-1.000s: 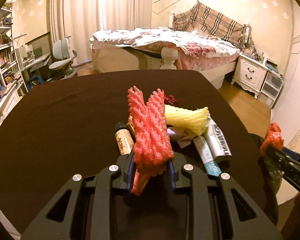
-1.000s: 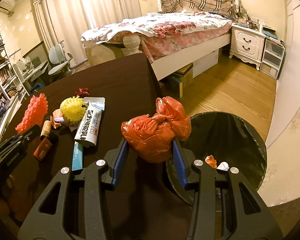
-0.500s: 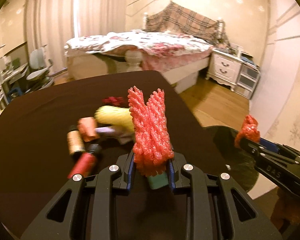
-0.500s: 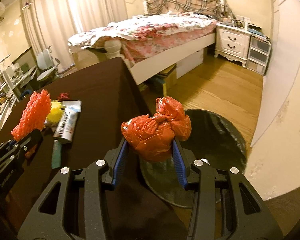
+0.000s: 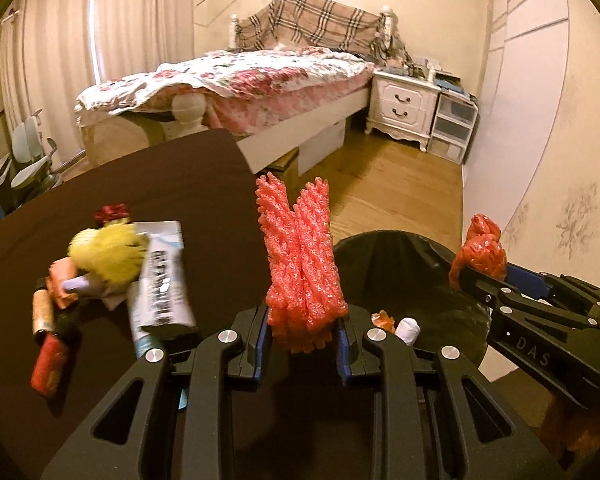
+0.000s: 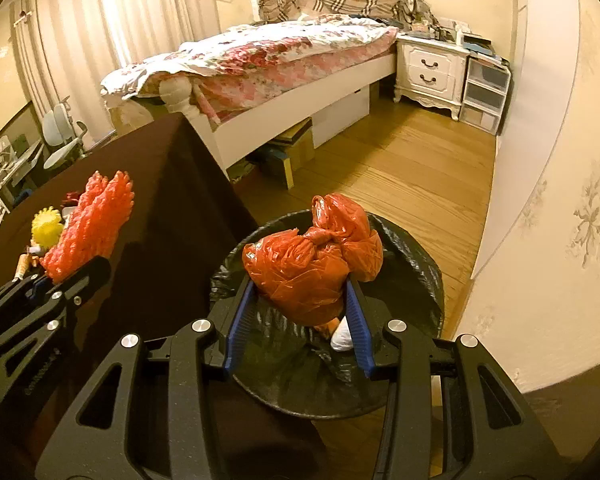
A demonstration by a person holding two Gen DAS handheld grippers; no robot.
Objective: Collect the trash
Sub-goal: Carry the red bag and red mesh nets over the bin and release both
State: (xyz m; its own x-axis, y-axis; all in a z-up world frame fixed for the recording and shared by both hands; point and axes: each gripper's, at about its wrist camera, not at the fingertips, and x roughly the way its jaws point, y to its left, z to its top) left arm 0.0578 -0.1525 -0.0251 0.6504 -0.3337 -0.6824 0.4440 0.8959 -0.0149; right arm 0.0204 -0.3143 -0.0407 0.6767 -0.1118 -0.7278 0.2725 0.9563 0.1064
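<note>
Left tool is clamped tight on a red foam net, which stands up from between the pads right at the desk's edge, just short of the bin. Right tool is clamped on a knotted red bag, and that bag hangs directly over the bin's open mouth. The bin, lined in black, sits on the wood floor beside the desk. Down inside it lie a white wad and a small orange scrap.

Away from the bin, on the dark desk, the rest of the trash sits in a heap: a yellow foam net, a white tube lying just on the bin side of it, a small brown bottle, a red wrapper nearest the camera, and a little red scrap at the far side of the heap. The heap looks blurred in the left view.

Nothing lies between the red bag and the bin's mouth. The foam net has the desk corner under it, with the bin's rim just beyond. Past the bin, well apart, stand a bed and a white nightstand.
</note>
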